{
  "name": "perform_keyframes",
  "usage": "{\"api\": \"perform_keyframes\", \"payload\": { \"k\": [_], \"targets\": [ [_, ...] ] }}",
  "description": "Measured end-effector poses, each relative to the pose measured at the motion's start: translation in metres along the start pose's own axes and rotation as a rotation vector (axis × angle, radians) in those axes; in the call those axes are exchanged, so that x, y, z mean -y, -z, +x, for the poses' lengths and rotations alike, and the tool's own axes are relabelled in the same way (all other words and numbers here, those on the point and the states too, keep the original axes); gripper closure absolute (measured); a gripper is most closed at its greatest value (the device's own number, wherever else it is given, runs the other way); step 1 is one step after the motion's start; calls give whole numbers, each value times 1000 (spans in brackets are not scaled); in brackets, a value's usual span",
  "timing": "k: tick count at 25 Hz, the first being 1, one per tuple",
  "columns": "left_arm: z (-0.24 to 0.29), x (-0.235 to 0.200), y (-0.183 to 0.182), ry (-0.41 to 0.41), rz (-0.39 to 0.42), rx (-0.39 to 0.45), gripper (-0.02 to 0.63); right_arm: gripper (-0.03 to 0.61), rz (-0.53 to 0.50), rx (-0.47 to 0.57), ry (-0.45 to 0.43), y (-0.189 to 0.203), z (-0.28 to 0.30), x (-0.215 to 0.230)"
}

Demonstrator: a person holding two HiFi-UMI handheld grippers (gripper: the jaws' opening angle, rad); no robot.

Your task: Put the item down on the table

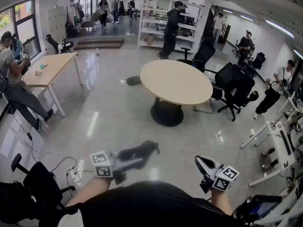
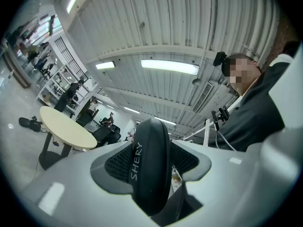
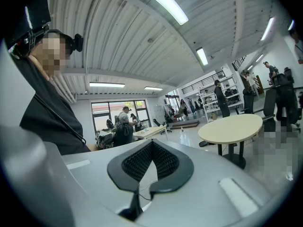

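Observation:
My left gripper (image 1: 127, 162) is shut on a black rubbery item (image 1: 140, 151), which sticks out ahead of it over the floor at the bottom of the head view. In the left gripper view the item (image 2: 150, 167) is a thick black rounded band with pale lettering, clamped between the two mesh pads (image 2: 117, 163). My right gripper (image 1: 204, 164) hangs low on the right; its jaws (image 3: 150, 170) meet with nothing between them. The round beige table (image 1: 176, 82) stands a few steps ahead on a dark pedestal, and its top is bare.
Black office chairs (image 1: 234, 86) crowd the table's right side. A rectangular desk (image 1: 49, 69) with a seated person stands at the left. White frames (image 1: 279, 148) fill the right. Another chair (image 1: 35, 183) and floor cables (image 1: 71, 171) lie near my left. Several people stand by the far shelves (image 1: 158, 20).

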State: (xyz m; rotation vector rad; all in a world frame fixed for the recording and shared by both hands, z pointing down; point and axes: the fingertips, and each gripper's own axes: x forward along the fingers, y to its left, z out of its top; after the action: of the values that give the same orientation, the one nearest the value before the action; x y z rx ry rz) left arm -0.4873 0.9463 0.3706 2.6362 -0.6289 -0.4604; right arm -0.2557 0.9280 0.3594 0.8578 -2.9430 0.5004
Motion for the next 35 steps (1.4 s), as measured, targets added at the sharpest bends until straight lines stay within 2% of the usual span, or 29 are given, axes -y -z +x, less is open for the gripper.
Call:
{"api": "perform_keyframes", "payload": {
  "k": [8, 13, 29, 35],
  "targets": [
    [22, 2, 7, 14, -1, -16, 362, 568, -10, -2, 2, 1, -13, 11],
    [50, 12, 16, 51, -6, -33, 364, 566, 43, 11, 25, 2, -41, 27],
    [180, 75, 64, 192, -43, -110, 365, 565, 82, 79, 129, 2, -186, 69],
    [225, 91, 95, 248, -66, -145, 367, 565, 122, 106, 168, 20, -234, 96]
  ]
}}
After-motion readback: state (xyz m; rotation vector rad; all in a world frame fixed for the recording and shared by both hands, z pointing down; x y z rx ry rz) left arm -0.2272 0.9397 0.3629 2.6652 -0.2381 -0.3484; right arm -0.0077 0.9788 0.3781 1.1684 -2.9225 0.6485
